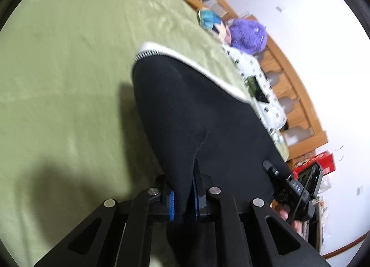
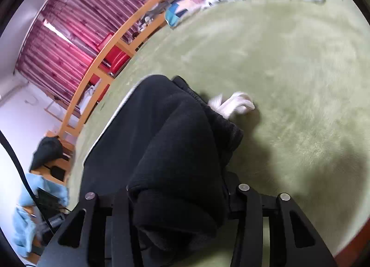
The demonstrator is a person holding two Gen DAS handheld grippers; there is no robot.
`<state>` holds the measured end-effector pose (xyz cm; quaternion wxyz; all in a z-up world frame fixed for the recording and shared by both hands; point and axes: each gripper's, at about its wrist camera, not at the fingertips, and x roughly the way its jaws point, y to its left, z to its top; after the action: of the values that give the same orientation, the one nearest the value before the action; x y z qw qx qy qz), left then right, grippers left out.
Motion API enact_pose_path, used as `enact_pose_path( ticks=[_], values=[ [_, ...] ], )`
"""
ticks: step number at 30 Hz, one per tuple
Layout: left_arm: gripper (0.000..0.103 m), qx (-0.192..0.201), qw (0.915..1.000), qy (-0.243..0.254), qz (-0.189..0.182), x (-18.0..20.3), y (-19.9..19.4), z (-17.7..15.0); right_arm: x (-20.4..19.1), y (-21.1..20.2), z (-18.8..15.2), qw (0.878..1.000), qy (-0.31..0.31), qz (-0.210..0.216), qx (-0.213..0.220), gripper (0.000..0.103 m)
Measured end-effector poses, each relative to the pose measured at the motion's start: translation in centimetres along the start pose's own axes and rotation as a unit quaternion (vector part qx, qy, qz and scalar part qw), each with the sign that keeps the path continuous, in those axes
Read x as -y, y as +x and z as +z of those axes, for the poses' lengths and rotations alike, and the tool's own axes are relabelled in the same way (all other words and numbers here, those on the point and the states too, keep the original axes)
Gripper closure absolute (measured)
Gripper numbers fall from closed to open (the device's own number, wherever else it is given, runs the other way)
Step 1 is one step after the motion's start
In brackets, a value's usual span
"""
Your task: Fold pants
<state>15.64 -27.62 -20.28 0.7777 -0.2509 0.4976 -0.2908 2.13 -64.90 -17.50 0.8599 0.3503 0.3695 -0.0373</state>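
Black pants (image 1: pixel 198 114) with a white side stripe (image 1: pixel 198 65) hang over a green bed cover (image 1: pixel 69 82). My left gripper (image 1: pixel 183 200) is shut on a fold of the black cloth between its blue pads (image 1: pixel 172 204). In the right wrist view the pants (image 2: pixel 175 142) bunch thickly between the fingers of my right gripper (image 2: pixel 180 200), which is shut on them near the waistband. A white drawstring (image 2: pixel 233 105) trails onto the cover (image 2: pixel 289 70). The right gripper also shows at the right edge of the left wrist view (image 1: pixel 291 186).
A wooden bed rail (image 1: pixel 286 75) runs along the far side, with a purple plush (image 1: pixel 247 35) and a white patterned pillow (image 1: pixel 259 77) by it. In the right wrist view there are red curtains (image 2: pixel 69 42), the rail (image 2: pixel 101 65) and blue cloth (image 2: pixel 27 216) at the left.
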Motion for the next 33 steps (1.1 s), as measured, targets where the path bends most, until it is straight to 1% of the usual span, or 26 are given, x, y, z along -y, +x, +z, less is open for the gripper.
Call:
enact_pose_path(
  ticks=[1, 2, 5, 7, 9, 10, 14, 17, 20, 22, 23, 25, 26, 27, 28, 29, 30, 31, 33],
  values=[
    [0.092, 0.007, 1.0, -0.004, -0.001, -0.5, -1.2, 0.6, -1.4, -0.5, -0.3, 1.0, -0.01, -0.01, 0.006, 0.062],
    [0.092, 0.015, 0.9999, -0.005, 0.001, -0.9, -2.2, 1.0, -2.6, -0.9, -0.6, 1.0, -0.017, -0.01, 0.007, 0.062],
    [0.092, 0.043, 0.999, -0.006, 0.013, -3.3, -6.6, 2.0, -6.2, -1.2, -2.2, 0.999, -0.034, 0.003, 0.002, 0.063],
    [0.092, 0.055, 0.9982, -0.007, 0.024, -5.2, -9.8, 2.6, -8.9, -0.8, -4.2, 0.999, -0.041, 0.014, -0.002, 0.063],
    [0.092, 0.075, 0.9961, -0.002, 0.047, -7.3, -14.0, 2.8, -11.3, 0.1, -6.0, 0.999, -0.04, 0.029, -0.007, 0.063],
    [0.092, 0.081, 0.9951, 0.0, 0.056, -8.0, -15.4, 3.0, -13.0, 0.8, -7.3, 0.998, -0.037, 0.043, -0.011, 0.063],
    [0.092, 0.102, 0.9893, -0.005, 0.104, -13.2, -23.1, 3.1, -19.3, 4.0, -12.0, 0.995, -0.048, 0.083, -0.033, 0.063],
    [0.092, 0.117, 0.9844, -0.019, 0.13, -16.9, -27.9, 3.0, -24.5, 6.7, -15.2, 0.99, -0.063, 0.108, -0.056, 0.063],
    [0.092, 0.122, 0.9805, -0.033, 0.15, -20.2, -31.5, 2.9, -29.0, 8.5, -18.0, 0.986, -0.084, 0.125, -0.077, 0.063],
    [0.092, 0.119, 0.9798, -0.05, 0.153, -22.5, -32.4, 2.6, -31.7, 9.6, -19.9, 0.982, -0.106, 0.129, -0.089, 0.063],
    [0.092, 0.11, 0.9803, -0.056, 0.154, -23.6, -32.3, 2.5, -32.6, 9.9, -20.6, 0.981, -0.117, 0.126, -0.094, 0.063],
    [0.091, 0.086, 0.9818, -0.065, 0.156, -24.9, -31.0, 1.7, -33.8, 10.9, -21.8, 0.979, -0.14, 0.107, -0.104, 0.061],
    [0.089, 0.072, 0.9814, -0.068, 0.165, -25.2, -30.2, 1.3, -33.9, 11.4, -21.8, 0.979, -0.147, 0.095, -0.108, 0.058],
    [0.083, 0.059, 0.98, -0.065, 0.179, -25.3, -29.5, 1.0, -33.8, 11.6, -22.0, 0.977, -0.156, 0.083, -0.117, 0.054],
    [0.075, 0.048, 0.9776, -0.064, 0.195, -25.3, -29.0, 0.6, -33.3, 11.7, -21.8, 0.973, -0.168, 0.067, -0.142, 0.051],
    [0.073, 0.049, 0.9751, -0.066, 0.206, -25.4, -29.1, 0.2, -32.9, 11.8, -21.9, 0.969, -0.174, 0.059, -0.164, 0.051],
    [0.07, 0.055, 0.9739, -0.067, 0.21, -25.5, -29.6, -0.2, -32.4, 11.5, -22.1, 0.966, -0.179, 0.055, -0.18, 0.05],
    [0.066, 0.06, 0.973, -0.066, 0.213, -25.4, -30.1, -0.5, -31.9, 10.9, -22.1, 0.964, -0.186, 0.048, -0.186, 0.049],
    [0.058, 0.077, 0.9706, -0.061, 0.22, -24.6, -31.5, -1.3, -31.6, 9.2, -21.8, 0.963, -0.209, 0.032, -0.168, 0.048]
  ],
)
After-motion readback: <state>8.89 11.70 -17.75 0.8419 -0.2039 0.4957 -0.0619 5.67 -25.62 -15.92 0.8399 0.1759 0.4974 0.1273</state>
